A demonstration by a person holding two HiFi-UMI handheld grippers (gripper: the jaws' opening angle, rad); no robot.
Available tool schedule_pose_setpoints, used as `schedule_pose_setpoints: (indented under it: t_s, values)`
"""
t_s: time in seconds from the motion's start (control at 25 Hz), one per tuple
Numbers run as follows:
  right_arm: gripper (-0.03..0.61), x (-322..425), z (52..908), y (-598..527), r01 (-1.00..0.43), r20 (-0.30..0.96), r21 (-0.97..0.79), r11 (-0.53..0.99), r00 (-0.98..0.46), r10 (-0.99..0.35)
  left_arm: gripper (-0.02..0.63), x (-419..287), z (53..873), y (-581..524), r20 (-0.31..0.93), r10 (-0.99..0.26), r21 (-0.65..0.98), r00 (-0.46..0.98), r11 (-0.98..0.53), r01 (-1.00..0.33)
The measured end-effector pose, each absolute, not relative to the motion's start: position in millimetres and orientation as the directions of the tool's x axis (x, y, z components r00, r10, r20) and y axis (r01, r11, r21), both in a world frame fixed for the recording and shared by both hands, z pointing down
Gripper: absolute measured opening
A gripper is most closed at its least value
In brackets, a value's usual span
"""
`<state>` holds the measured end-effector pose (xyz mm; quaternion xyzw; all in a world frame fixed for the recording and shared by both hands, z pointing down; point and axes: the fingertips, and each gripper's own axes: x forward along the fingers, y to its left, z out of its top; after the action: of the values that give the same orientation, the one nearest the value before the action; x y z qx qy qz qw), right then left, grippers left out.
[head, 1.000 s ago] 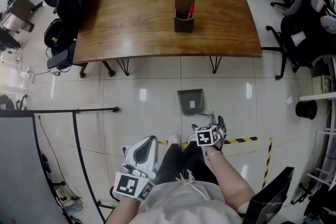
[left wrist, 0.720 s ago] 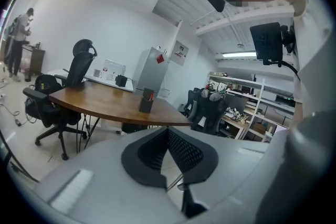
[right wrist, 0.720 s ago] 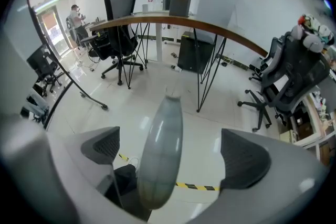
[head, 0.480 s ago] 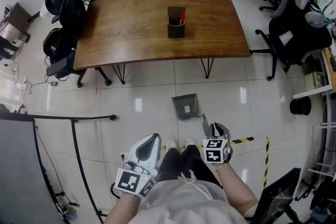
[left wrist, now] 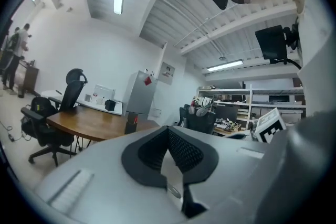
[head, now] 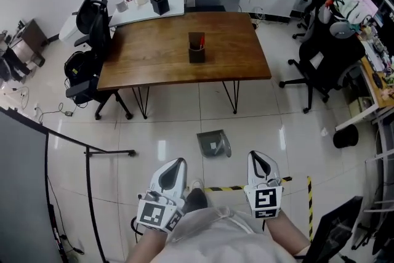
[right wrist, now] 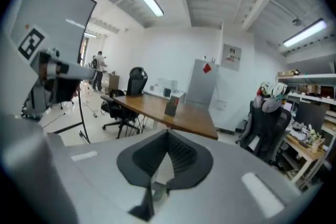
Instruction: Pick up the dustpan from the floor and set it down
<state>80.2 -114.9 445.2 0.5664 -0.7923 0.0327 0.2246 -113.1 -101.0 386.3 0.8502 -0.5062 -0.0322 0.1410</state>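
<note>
The grey dustpan (head: 213, 143) lies flat on the tiled floor, in front of the wooden table (head: 154, 64). My right gripper (head: 254, 155) is held up in front of my body, to the right of the dustpan and apart from it. Its jaws have just been closing and now meet with nothing between them; in the right gripper view (right wrist: 168, 134) they point over the table. My left gripper (head: 179, 162) is also raised and shut, holding nothing. The left gripper view (left wrist: 168, 129) looks level across the room, and the dustpan does not show in it.
A brown pen holder (head: 196, 53) stands on the table. Office chairs stand at the left (head: 92, 18) and the right (head: 320, 52). A black rail (head: 92, 148) runs at the left, black-yellow tape (head: 228, 188) crosses the floor by my feet, and a black bin (head: 345, 135) sits at the right.
My right gripper has left the dustpan's handle, risen and closed empty. The left gripper has risen too. The head view has lifted, so the dustpan looks smaller and farther off.
</note>
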Motion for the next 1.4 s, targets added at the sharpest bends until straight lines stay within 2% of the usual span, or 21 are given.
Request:
schedule_pose_setpoints:
  t_s: [0.12, 0.28, 0.4, 0.68, 0.88, 1.16, 1.4]
  values:
    - [0.002, 85.6, 382.9, -70.5, -0.896, 0.224, 0.18, 0.405, -0.364, -0.904, 0.014, -87.2, 367.4, -51.1, 0.062, -0.892, 0.253, 0.448, -0.42, -0.871]
    - [0.002, 89.7, 334.1, -3.2, -0.867, 0.097, 0.177, 0.466, -0.455, -0.885, 0.014, -48.4, 356.6, 16.2, 0.057, -0.907, 0.24, 0.416, -0.392, -0.888]
    - [0.002, 90.4, 321.1, 33.1, -0.849, 0.085, 0.193, 0.492, -0.485, -0.87, 0.014, -27.0, 351.1, 50.8, 0.069, -0.907, 0.233, 0.416, -0.39, -0.891]
    - [0.002, 85.8, 286.8, 85.0, -0.85, 0.001, 0.204, 0.485, -0.496, -0.868, 0.014, -15.5, 310.5, 94.4, 0.011, -0.91, 0.186, 0.414, -0.405, -0.895]
    - [0.002, 68.1, 272.2, 118.0, -0.859, -0.023, 0.2, 0.472, -0.486, -0.874, 0.014, -24.3, 299.1, 127.6, -0.01, -0.901, 0.176, 0.433, -0.428, -0.886]
    - [0.002, 20.7, 295.6, 162.1, -0.835, 0.058, 0.246, 0.493, -0.495, -0.867, 0.014, -60.4, 303.0, 163.5, 0.006, -0.89, 0.195, 0.456, -0.446, -0.873]
    - [0.002, 18.1, 297.6, 192.9, -0.816, 0.063, 0.235, 0.529, -0.53, -0.846, 0.014, -52.4, 303.4, 183.0, -0.003, -0.889, 0.191, 0.458, -0.45, -0.872]
